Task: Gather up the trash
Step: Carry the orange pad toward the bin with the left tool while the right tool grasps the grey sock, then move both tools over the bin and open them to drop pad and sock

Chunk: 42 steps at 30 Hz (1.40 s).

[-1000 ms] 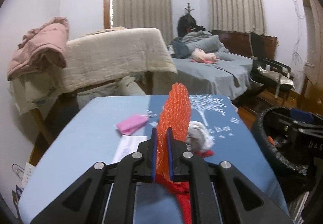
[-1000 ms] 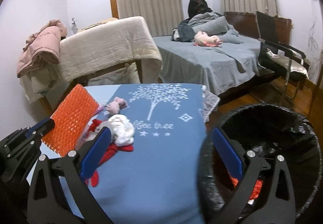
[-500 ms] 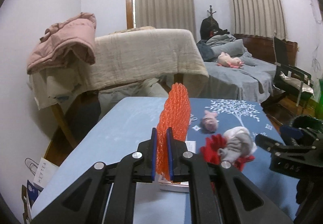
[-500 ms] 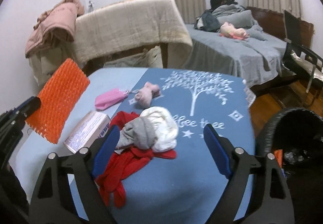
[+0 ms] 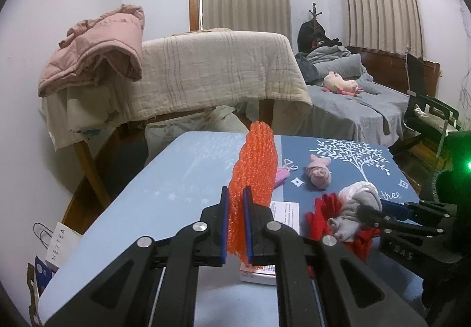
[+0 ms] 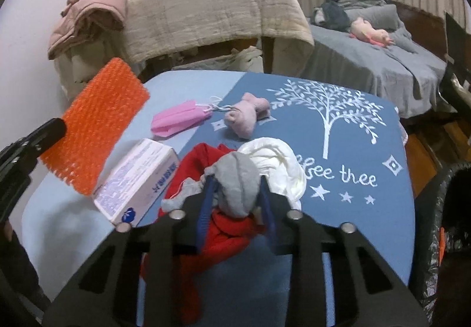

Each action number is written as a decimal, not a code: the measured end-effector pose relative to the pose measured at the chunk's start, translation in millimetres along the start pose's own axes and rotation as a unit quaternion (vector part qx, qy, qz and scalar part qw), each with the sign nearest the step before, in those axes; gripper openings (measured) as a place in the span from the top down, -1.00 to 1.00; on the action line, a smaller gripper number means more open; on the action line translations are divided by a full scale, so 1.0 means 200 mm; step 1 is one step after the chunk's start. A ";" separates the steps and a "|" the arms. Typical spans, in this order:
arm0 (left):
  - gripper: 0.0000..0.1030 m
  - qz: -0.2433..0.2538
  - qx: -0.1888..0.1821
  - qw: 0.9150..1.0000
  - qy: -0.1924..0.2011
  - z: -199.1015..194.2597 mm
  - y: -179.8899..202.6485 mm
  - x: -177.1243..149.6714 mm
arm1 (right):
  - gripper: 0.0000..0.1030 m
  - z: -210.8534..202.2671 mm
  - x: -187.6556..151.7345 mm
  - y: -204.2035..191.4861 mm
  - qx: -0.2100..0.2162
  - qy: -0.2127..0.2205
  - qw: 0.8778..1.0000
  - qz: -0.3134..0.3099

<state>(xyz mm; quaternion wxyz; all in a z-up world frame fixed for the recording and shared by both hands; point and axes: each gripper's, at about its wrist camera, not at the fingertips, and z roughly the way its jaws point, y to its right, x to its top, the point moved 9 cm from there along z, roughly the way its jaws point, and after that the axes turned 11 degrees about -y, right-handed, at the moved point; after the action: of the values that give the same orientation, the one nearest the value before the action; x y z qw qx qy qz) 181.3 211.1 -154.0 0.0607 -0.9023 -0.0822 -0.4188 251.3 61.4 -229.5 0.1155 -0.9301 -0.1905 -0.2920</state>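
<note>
Right wrist view: the right tool (image 6: 235, 197) is closing its blue pads around a grey sock (image 6: 238, 179), which sits between them on top of a heap with a red cloth (image 6: 223, 235) and a white wad (image 6: 279, 162). This heap lies on the blue desk (image 6: 353, 209), beside a white carton (image 6: 138, 179). Farther off lie a pink mask (image 6: 176, 118) and a rolled pink sock (image 6: 247, 115). A black-lined bin (image 6: 441, 224) stands at the right edge. The left tool (image 5: 235, 224) is clamped on an upright orange bubble-wrap sheet (image 5: 256, 168). The sock looks soft and light; pinching its bunched middle should lift it, though the red cloth may snag and trail.
</note>
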 end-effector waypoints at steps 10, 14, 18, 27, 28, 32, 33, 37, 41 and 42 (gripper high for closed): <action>0.82 0.006 -0.007 1.000 0.006 -0.05 0.05 0.02 | 0.53 -0.24 0.04 -0.01 0.016 0.038 0.999 0.001; 0.82 0.011 -0.012 1.000 0.013 -0.11 0.09 0.04 | 0.53 -0.34 0.05 0.01 0.014 0.052 0.999 0.006; 0.82 0.016 -0.019 0.999 0.020 -0.17 0.14 0.06 | 0.53 -0.44 0.05 0.06 0.006 0.067 0.998 0.013; 0.82 0.030 -0.046 0.998 0.034 -0.27 0.32 0.10 | 0.53 -0.65 0.02 0.21 -0.022 0.093 0.995 0.031; 0.82 0.033 -0.051 0.998 0.035 -0.29 0.35 0.11 | 0.53 -0.67 0.01 0.23 -0.026 0.096 0.995 0.034; 0.82 0.045 -0.068 0.996 0.039 -0.33 0.46 0.11 | 0.53 -0.75 -0.04 0.32 -0.041 0.103 0.993 0.045; 0.82 0.048 -0.073 0.995 0.039 -0.34 0.49 0.11 | 0.53 -0.77 -0.05 0.34 -0.044 0.104 0.992 0.049; 0.82 0.058 -0.091 0.993 0.040 -0.37 0.60 0.11 | 0.53 -0.85 -0.09 0.44 -0.061 0.111 0.990 0.062; 0.82 0.073 -0.111 0.990 0.044 -0.41 0.74 0.12 | 0.53 -0.92 -0.14 0.55 -0.078 0.118 0.987 0.076; 0.82 0.076 -0.117 0.989 0.045 -0.42 0.78 0.12 | 0.53 -0.94 -0.15 0.58 -0.081 0.119 0.986 0.080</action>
<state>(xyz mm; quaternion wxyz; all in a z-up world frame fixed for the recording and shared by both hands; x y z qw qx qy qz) 165.5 46.0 -88.5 -0.0094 -0.8869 0.0393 -0.4603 183.0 -112.2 -109.1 0.0842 -0.9073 -0.0763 -0.4049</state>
